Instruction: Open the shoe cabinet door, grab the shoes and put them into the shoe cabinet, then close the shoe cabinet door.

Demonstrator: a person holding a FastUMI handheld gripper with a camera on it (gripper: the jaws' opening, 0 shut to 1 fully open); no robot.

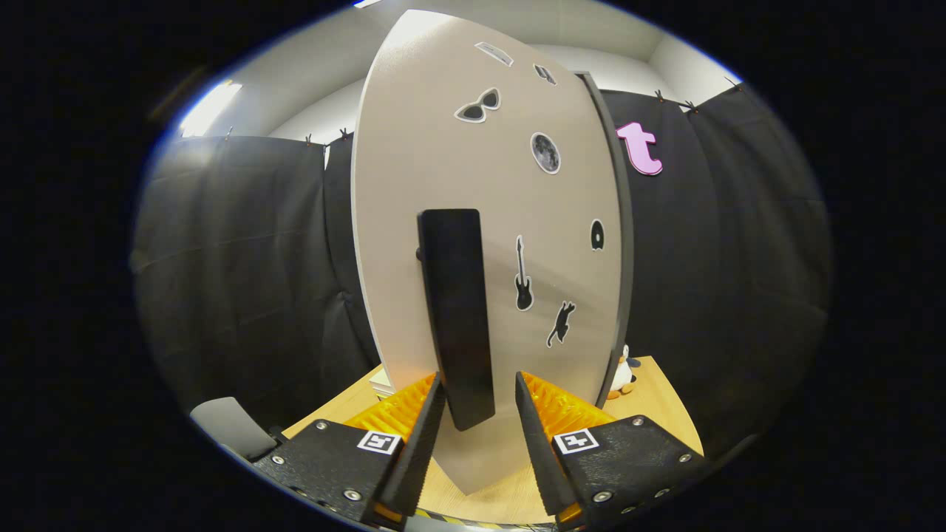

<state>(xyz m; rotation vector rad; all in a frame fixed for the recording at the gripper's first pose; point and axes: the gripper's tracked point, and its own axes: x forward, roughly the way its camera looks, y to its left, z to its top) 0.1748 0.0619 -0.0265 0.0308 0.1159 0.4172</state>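
The shoe cabinet door (443, 170) fills the centre of the frame, standing upright on the desk (658, 399). Its dark bar handle (456, 318) runs vertically, its lower end between the fingers of the hand-held gripper (479, 391). The fingers stand narrowly apart, straddling the handle, and contact is unclear. The door looks like a stiff, light panel on hinges, so the rigid handle seems the sensible place to grip and pull.

No words or numbers I can read | cabinet door (443, 162) carries picture stickers only: sunglasses (479, 106); moon (545, 153); guitar (523, 275); cat (562, 324); two more near its top too small to tell | my gripper (479, 425) wears two square coded markers, fingers apart around the handle (457, 318)
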